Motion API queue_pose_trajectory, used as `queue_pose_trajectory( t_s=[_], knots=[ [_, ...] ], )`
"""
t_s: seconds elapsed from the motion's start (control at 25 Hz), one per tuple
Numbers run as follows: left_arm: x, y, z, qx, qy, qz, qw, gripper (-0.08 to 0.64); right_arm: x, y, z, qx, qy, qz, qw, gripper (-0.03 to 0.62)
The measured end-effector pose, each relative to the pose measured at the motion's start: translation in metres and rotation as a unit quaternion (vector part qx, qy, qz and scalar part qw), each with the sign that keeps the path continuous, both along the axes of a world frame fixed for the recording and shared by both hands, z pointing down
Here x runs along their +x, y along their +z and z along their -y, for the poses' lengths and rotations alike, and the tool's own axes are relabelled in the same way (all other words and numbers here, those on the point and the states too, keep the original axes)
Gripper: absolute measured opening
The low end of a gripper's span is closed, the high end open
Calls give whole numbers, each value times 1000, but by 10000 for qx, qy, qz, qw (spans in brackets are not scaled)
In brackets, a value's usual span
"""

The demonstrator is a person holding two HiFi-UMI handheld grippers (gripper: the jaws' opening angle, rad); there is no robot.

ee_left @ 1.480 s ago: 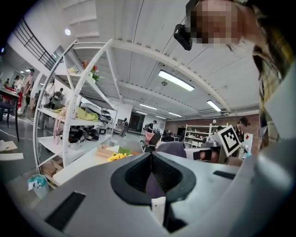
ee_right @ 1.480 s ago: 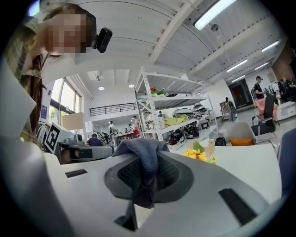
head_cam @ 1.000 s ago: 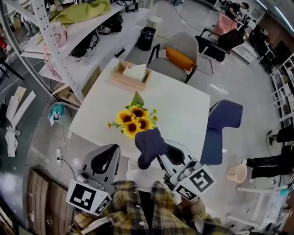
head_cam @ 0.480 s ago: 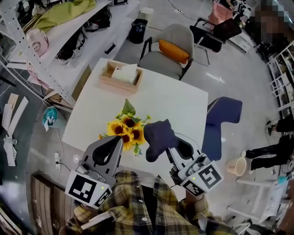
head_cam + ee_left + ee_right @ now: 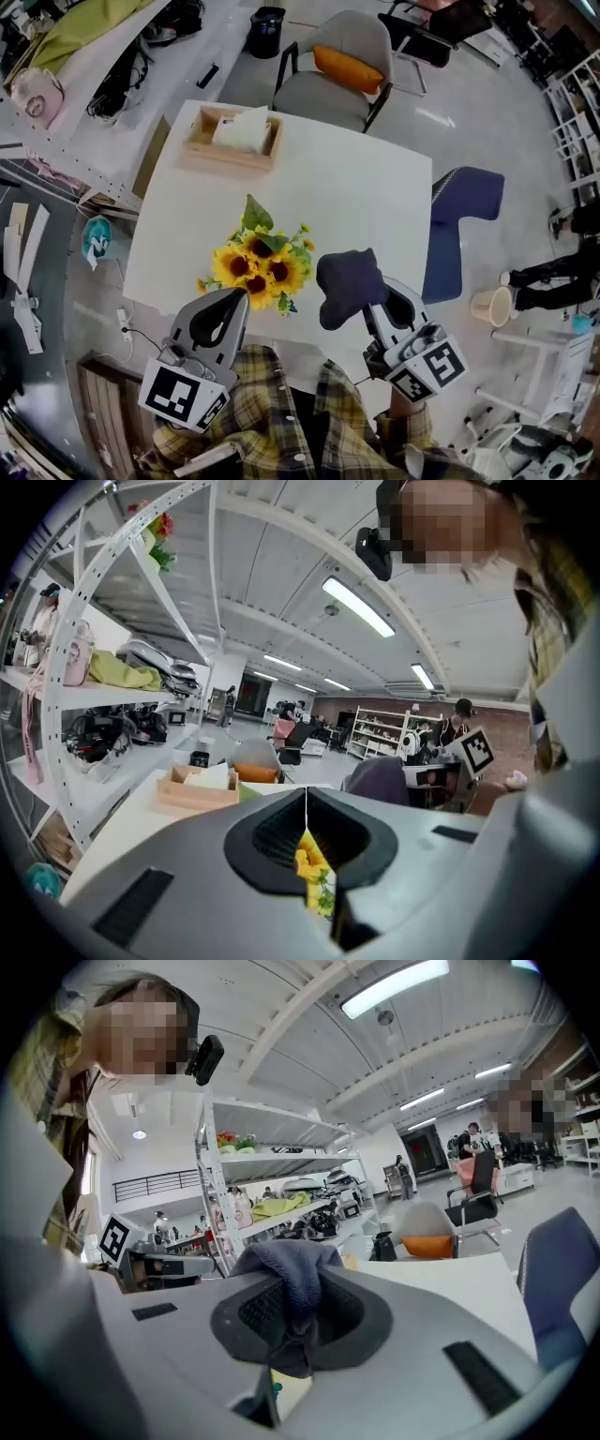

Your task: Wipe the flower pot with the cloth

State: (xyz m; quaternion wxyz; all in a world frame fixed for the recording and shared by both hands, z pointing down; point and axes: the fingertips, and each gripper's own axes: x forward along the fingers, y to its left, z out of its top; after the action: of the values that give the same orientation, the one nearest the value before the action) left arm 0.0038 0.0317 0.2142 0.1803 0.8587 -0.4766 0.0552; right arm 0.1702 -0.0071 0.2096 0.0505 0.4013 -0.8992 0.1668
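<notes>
Head view: sunflowers (image 5: pixel 258 267); right gripper view: cloth (image 5: pixel 292 1288) pinched.

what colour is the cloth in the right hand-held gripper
The soft cloth is dark navy blue, plain, no pattern; clearest in the head view.

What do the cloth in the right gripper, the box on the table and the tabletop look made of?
The cloth: soft woven or knitted fabric, dark blue-grey, matte; it bunches and droops from the right gripper.
The box: light wood, likely unfinished; tan, flat plain walls.
The tabletop: smooth white surface, perhaps laminate or painted board; even colour, no grain.
</notes>
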Motion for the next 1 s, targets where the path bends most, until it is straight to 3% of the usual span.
queue_pose_trajectory(
  t_s=[0.24,0.4,0.52,0.68,0.88,1.0],
  knots=[
    [-8,52,-12,-473,247,33,9986,11,0,62,-7,-486,87,-411,9979,28],
    [-15,87,-26,-710,347,-54,9969,11,-4,96,-8,-732,162,-368,9965,27],
    [-16,119,-39,-947,457,80,9944,11,2,134,-11,-1037,217,-689,9920,27],
    [-18,158,-48,-1251,451,239,9908,11,-12,165,-4,-1307,187,-541,9898,26],
    [-23,193,-40,-1253,358,286,9911,12,-34,203,-1,-1761,-99,-574,9826,28],
    [-27,204,-30,-1220,334,261,9916,78,-44,222,-4,-2028,-242,-727,9762,27]
  ],
)
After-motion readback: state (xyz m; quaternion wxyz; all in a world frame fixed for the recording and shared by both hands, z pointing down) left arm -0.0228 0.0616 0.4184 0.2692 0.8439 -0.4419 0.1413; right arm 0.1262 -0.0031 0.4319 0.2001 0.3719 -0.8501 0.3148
